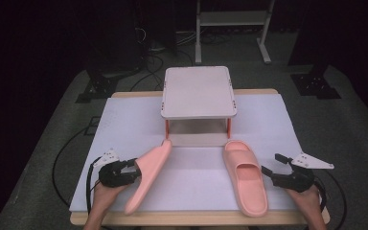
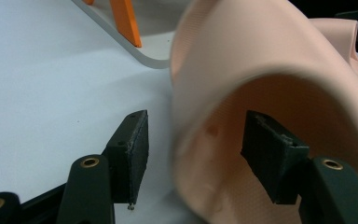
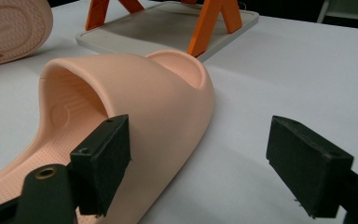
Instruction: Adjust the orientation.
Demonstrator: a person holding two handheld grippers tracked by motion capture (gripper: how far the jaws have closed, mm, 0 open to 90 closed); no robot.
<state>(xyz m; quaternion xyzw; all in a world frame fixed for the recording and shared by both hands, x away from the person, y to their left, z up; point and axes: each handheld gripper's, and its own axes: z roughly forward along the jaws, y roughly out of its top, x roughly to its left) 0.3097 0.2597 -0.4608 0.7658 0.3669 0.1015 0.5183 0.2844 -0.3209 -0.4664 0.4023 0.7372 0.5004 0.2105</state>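
Left gripper (image 1: pixel 135 168), jaws apart, straddles the tilted left slipper's (image 1: pixel 149 173) strap; right gripper (image 1: pixel 269 165), jaws apart, beside flat right slipper (image 1: pixel 245 176).

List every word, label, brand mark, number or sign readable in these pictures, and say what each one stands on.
There is no readable text.
The left slipper and the right slipper show moulded texture, no legible brand.
The small shelf, the white table cover, the left gripper and the right gripper bear no lettering that I can see.
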